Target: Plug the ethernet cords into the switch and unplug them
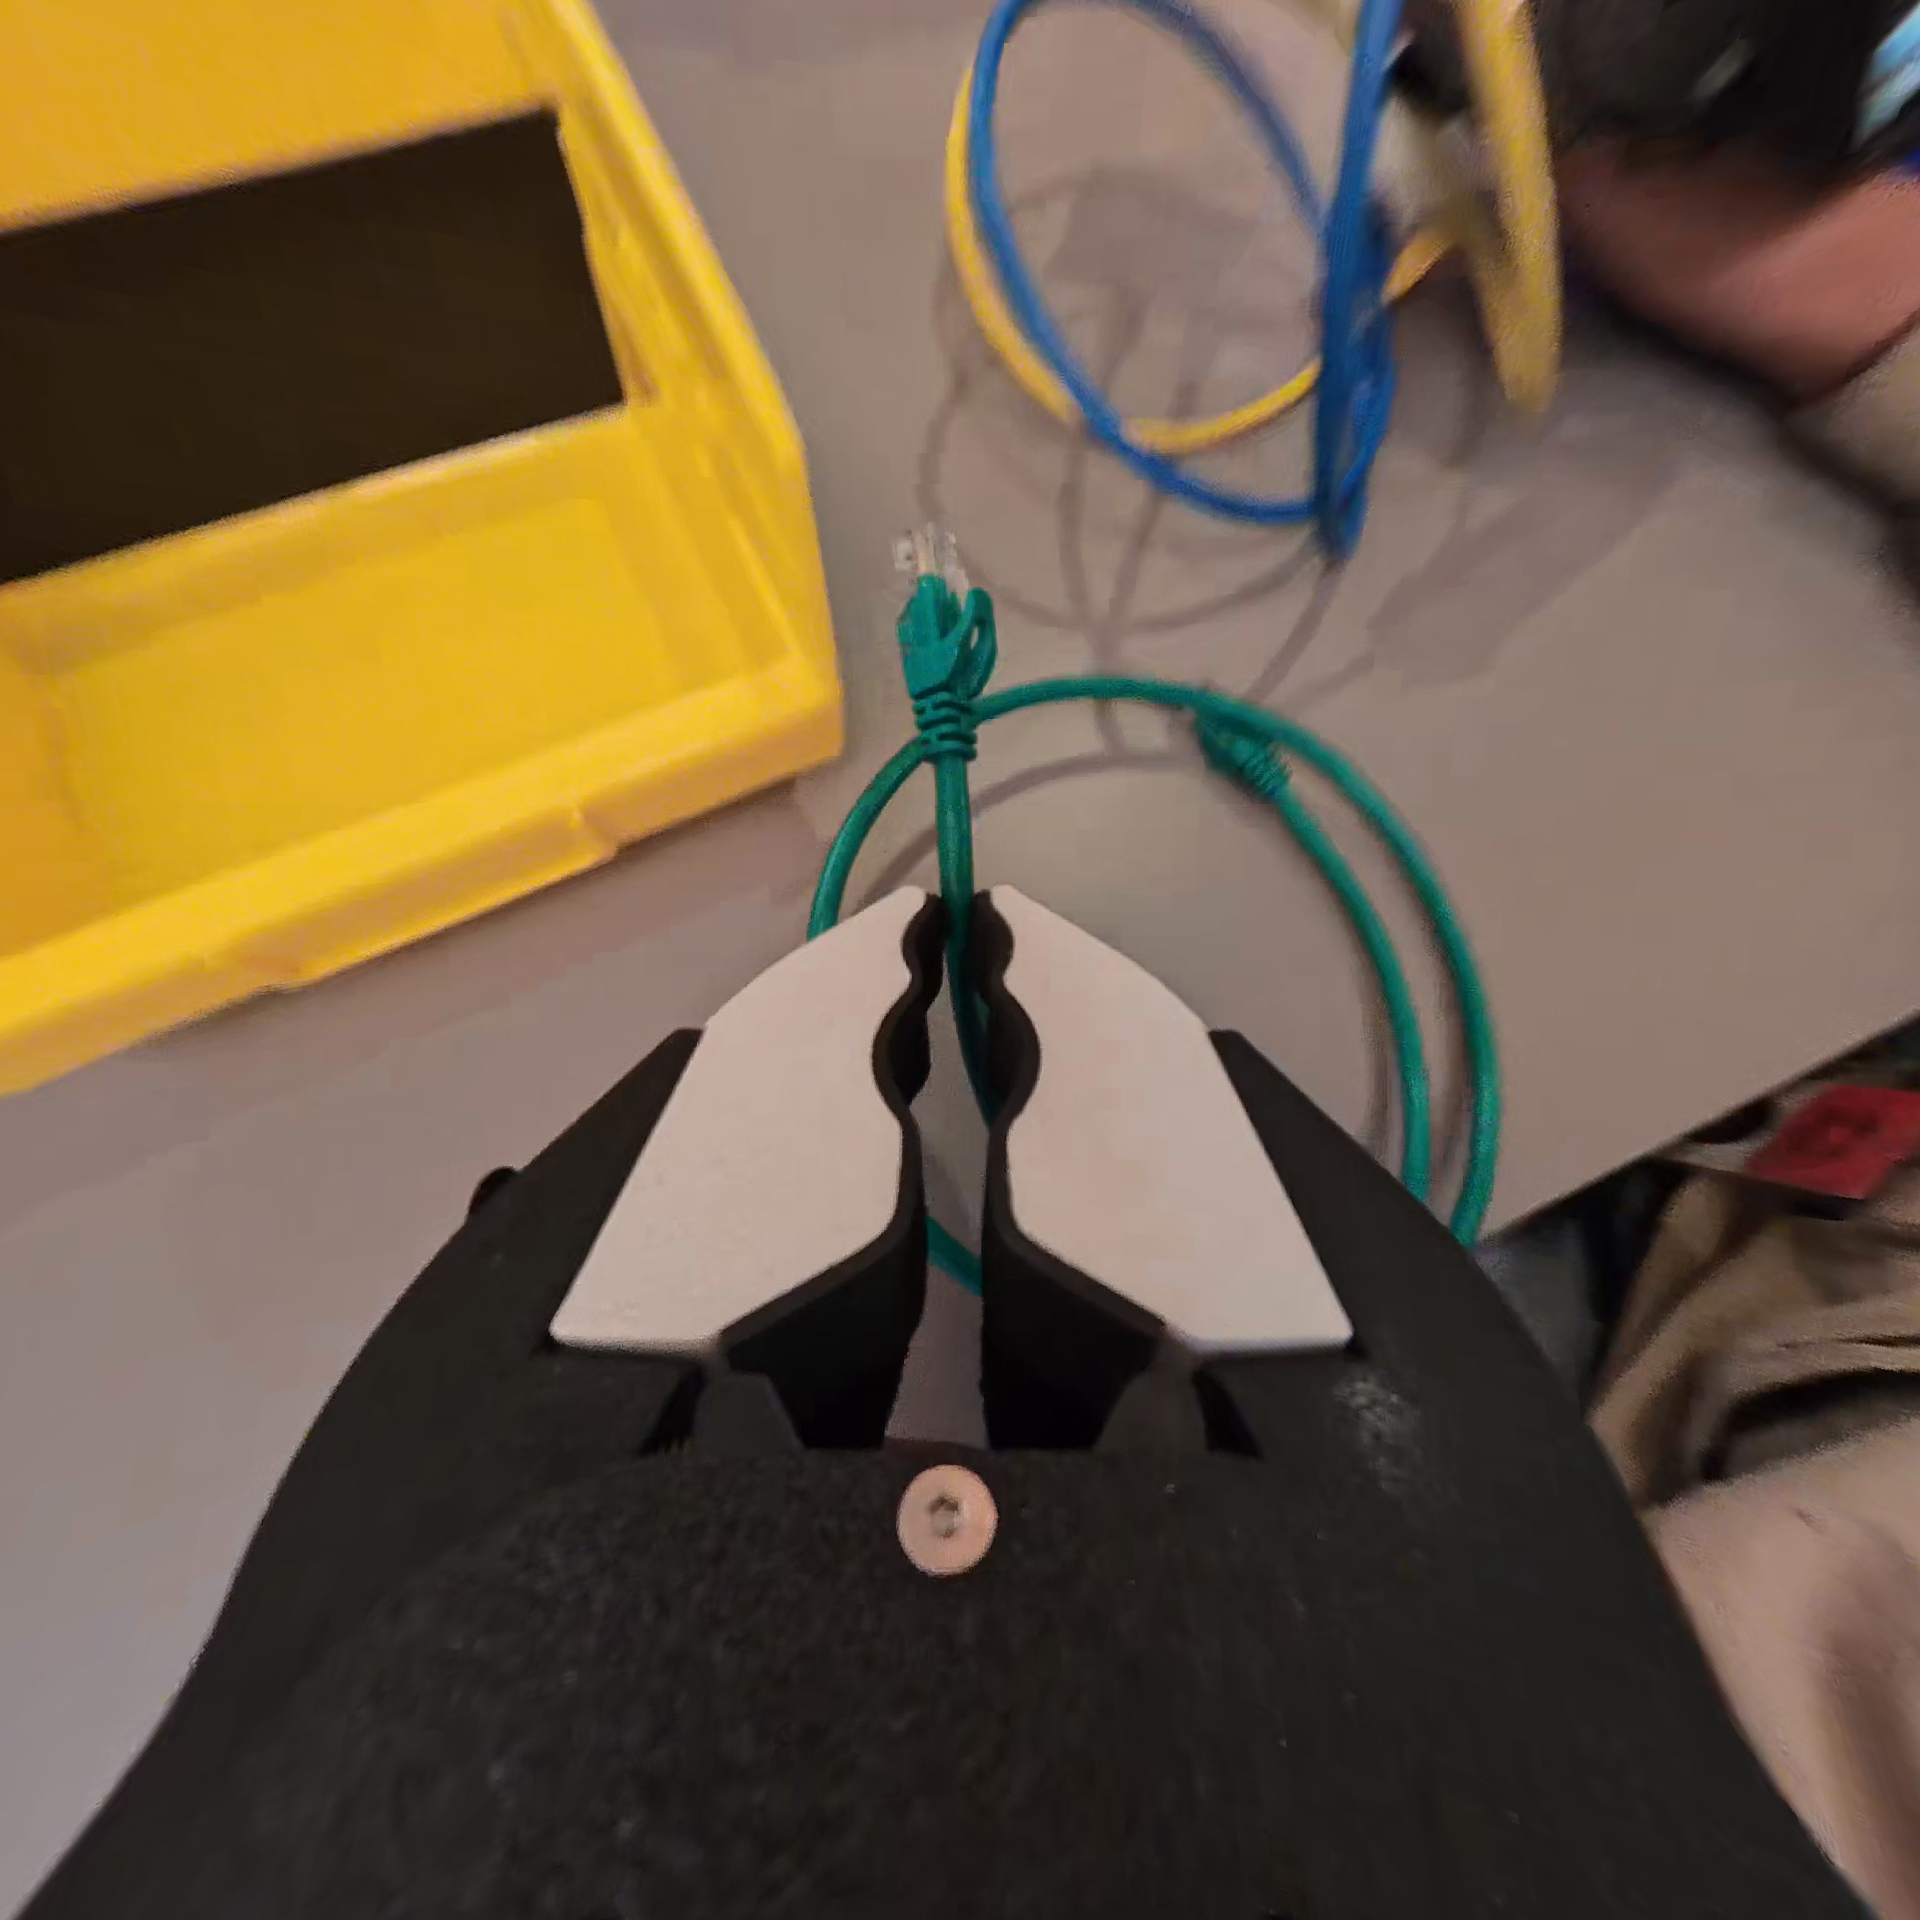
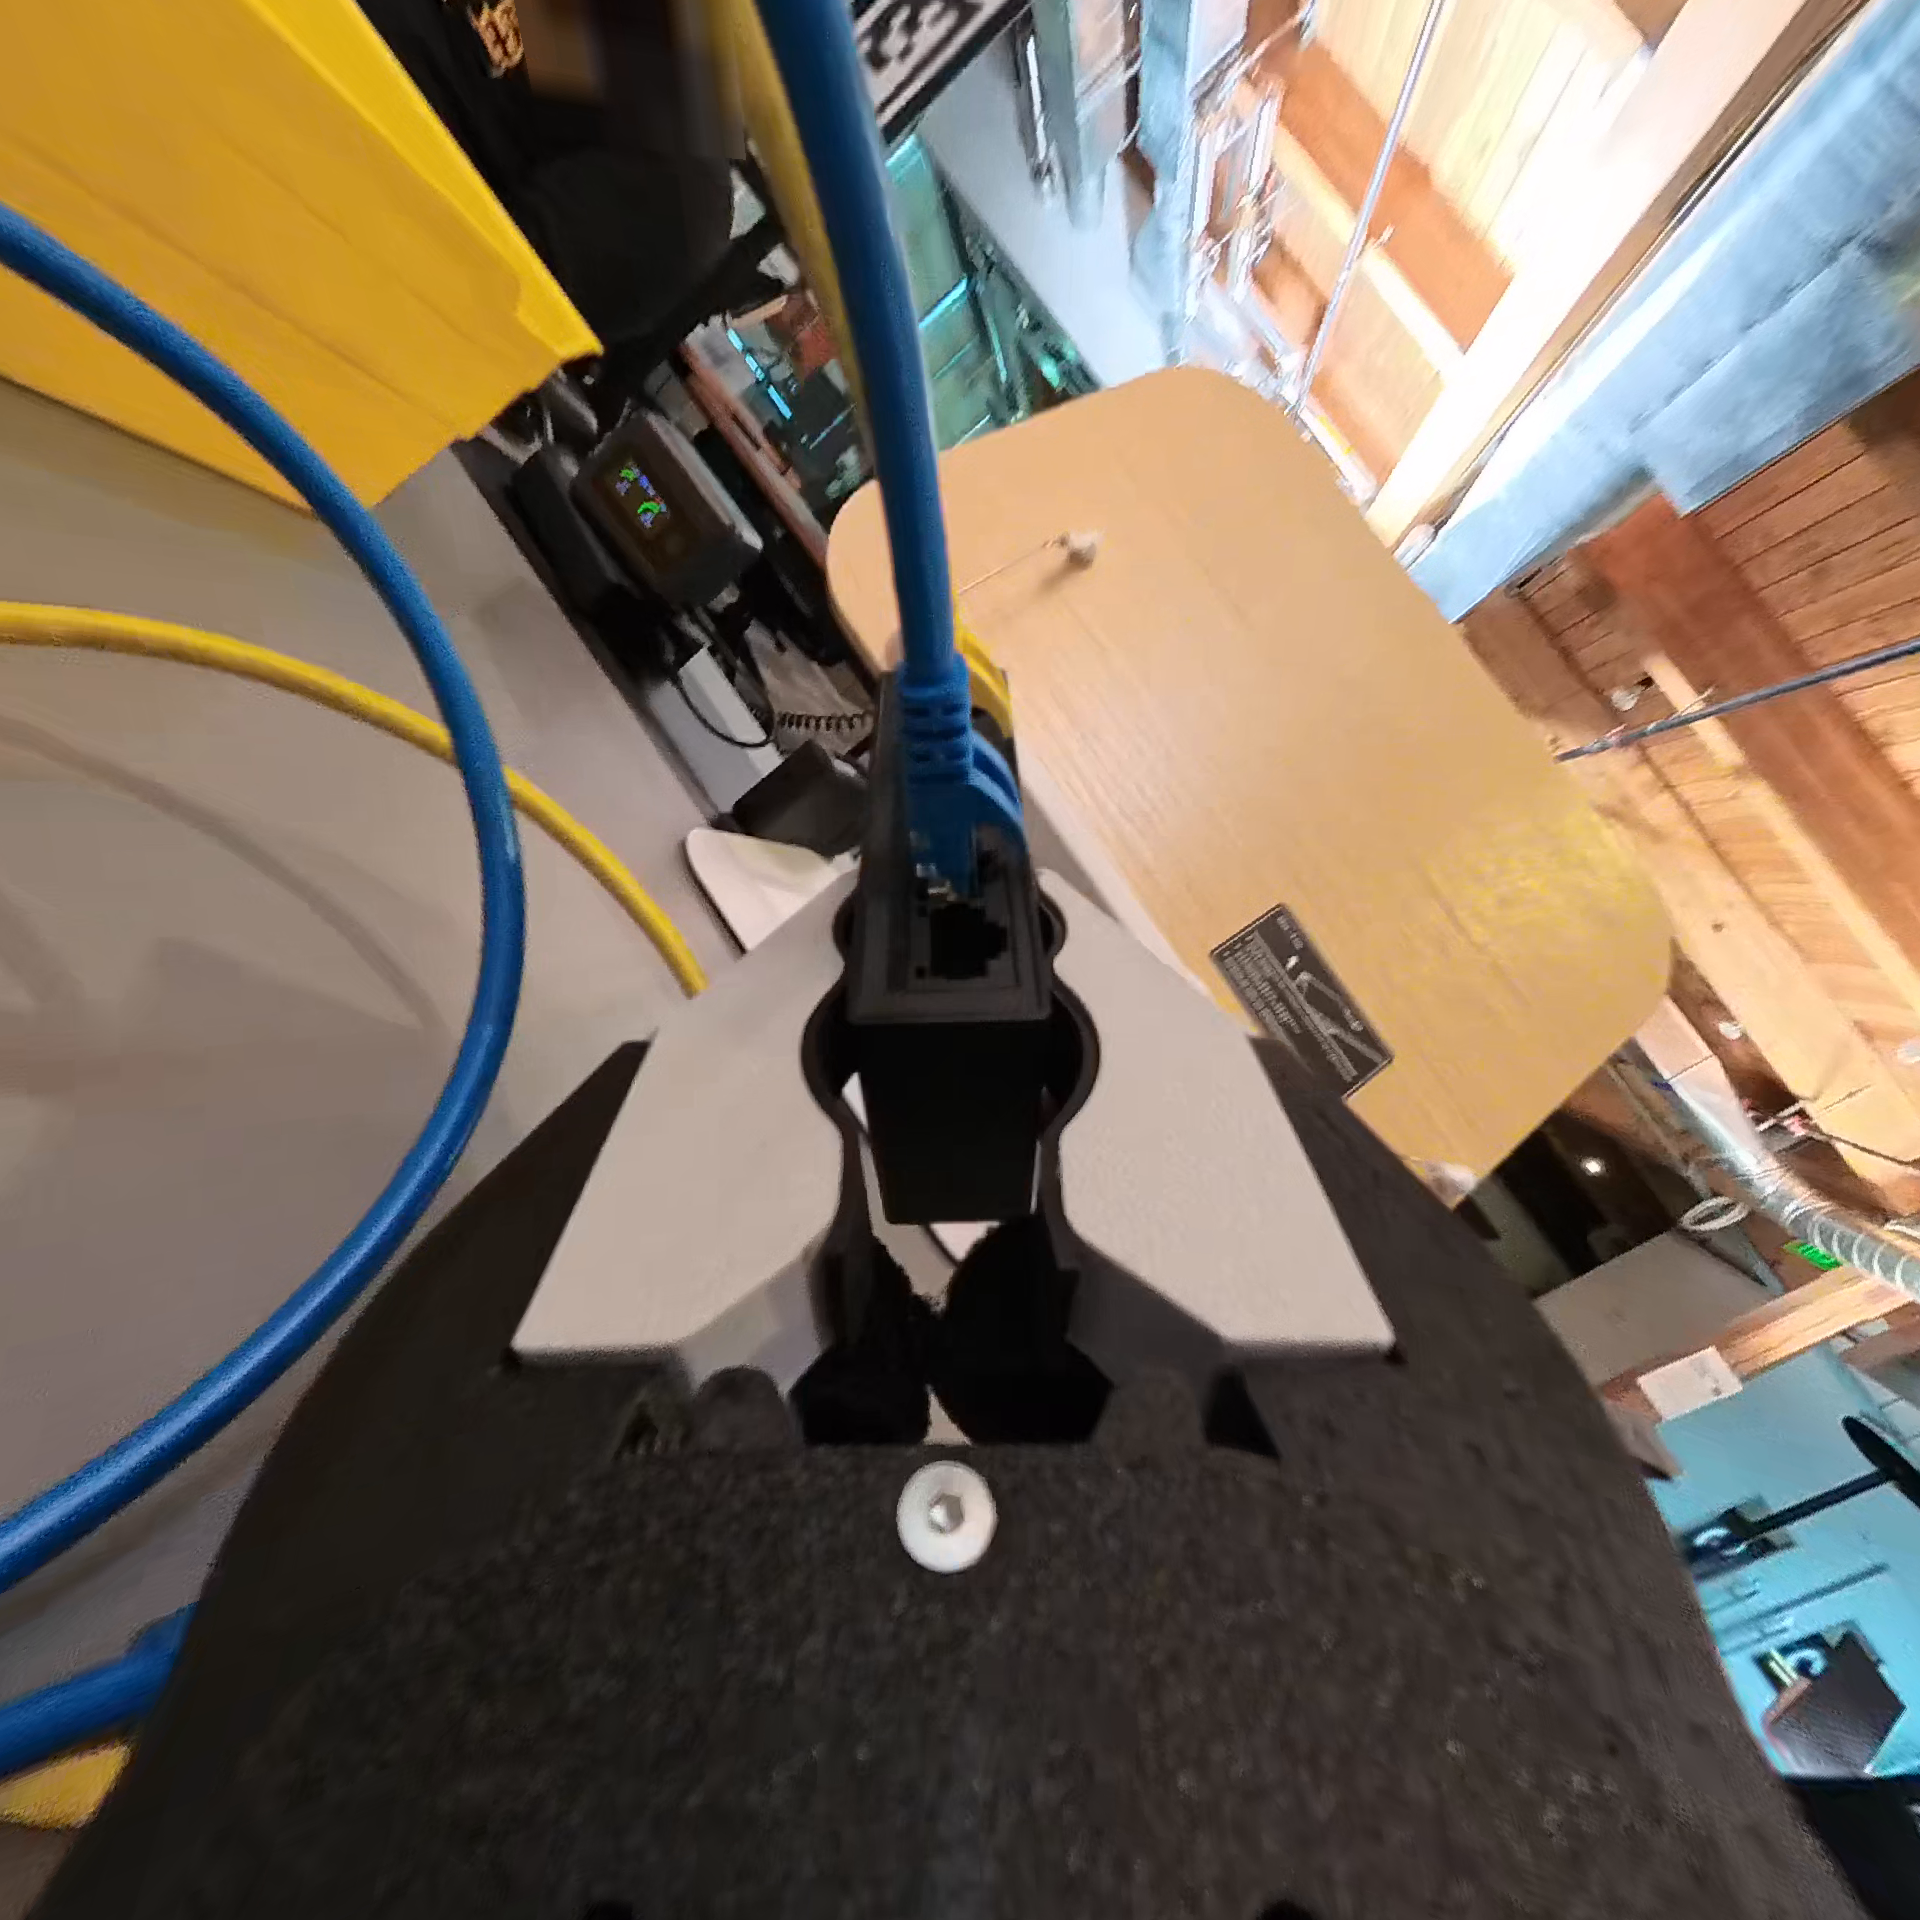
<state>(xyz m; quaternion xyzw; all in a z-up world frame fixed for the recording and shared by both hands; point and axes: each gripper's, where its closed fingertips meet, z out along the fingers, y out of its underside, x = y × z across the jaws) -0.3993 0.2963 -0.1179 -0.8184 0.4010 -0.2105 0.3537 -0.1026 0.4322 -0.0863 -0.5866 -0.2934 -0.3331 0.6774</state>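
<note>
My left gripper (image 1: pixel 956 909) is shut on a green ethernet cord (image 1: pixel 954 821). Its clear plug (image 1: pixel 927 556) points away from me above the grey table, and the rest of the cord loops to the right (image 1: pixel 1455 997). My right gripper (image 2: pixel 948 925) is shut on a small black switch (image 2: pixel 951 1081) and holds it up off the table. A blue cord (image 2: pixel 914 520) is plugged into one port of the switch; the port nearest me (image 2: pixel 961 945) is open. A yellow cord (image 2: pixel 582 821) runs behind the switch. The blue cord (image 1: pixel 1351 312) and the yellow cord (image 1: pixel 1008 312) also hang at the top right of the left wrist view.
A yellow plastic bin (image 1: pixel 416 727) with a black slab inside stands at the left on the grey table (image 1: pixel 1558 727). It also shows in the right wrist view (image 2: pixel 260 229). A person's hand and sleeve (image 1: pixel 1766 260) are at the right. A wooden chair back (image 2: pixel 1299 727) stands beyond the table.
</note>
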